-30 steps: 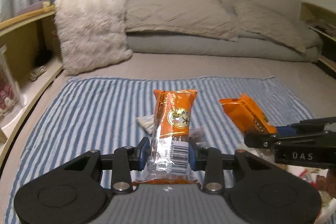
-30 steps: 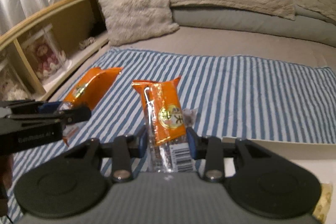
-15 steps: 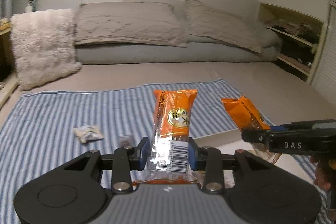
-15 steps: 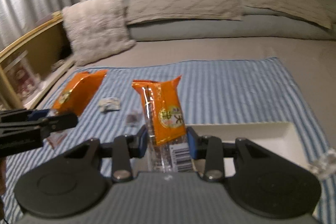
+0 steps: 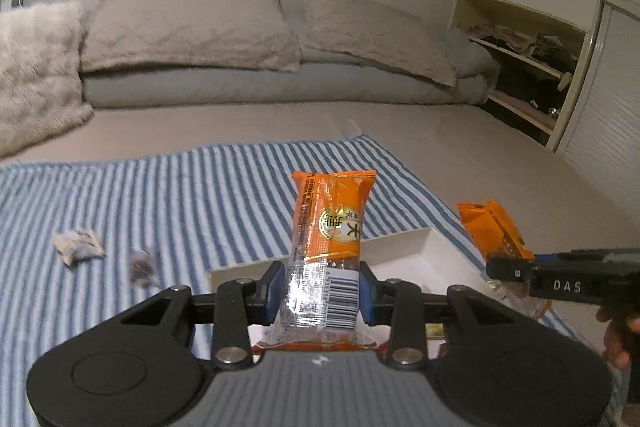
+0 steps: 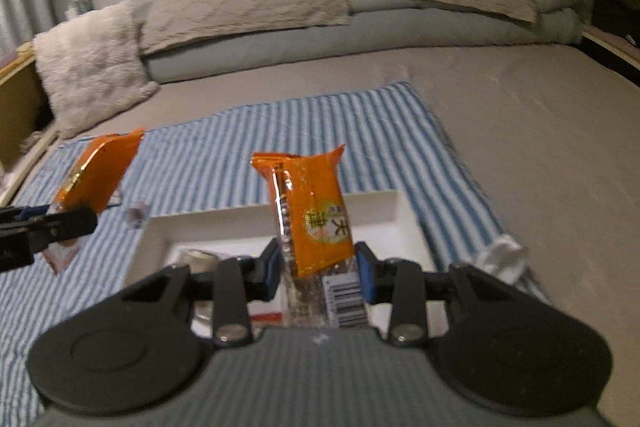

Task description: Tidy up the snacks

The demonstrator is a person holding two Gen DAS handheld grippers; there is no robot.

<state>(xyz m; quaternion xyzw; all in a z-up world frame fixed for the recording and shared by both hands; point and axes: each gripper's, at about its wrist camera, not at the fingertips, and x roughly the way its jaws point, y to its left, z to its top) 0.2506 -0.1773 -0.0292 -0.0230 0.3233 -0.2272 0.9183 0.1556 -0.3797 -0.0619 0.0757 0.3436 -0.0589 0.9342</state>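
Note:
My left gripper [image 5: 322, 291] is shut on an orange snack packet [image 5: 330, 223] and holds it upright above a white tray [image 5: 404, 247]. My right gripper [image 6: 316, 273] is shut on a second orange snack packet [image 6: 310, 211], also above the white tray [image 6: 256, 219]. The right gripper's packet shows at the right in the left wrist view [image 5: 494, 231]. The left gripper's packet shows at the left in the right wrist view [image 6: 100, 169]. The tray holds a few items, partly hidden by the grippers.
A blue-striped towel [image 5: 180, 195] covers the bed under the tray. Two small wrapped snacks [image 5: 78, 245] [image 5: 142, 265] lie on it to the left. A white crumpled wrapper [image 6: 502, 257] lies right of the tray. Pillows [image 5: 188, 27] and shelves [image 5: 524, 67] stand behind.
Both grippers have swung to the right with their packets. The white tray has come into view under them, and the small snacks have slid to the left.

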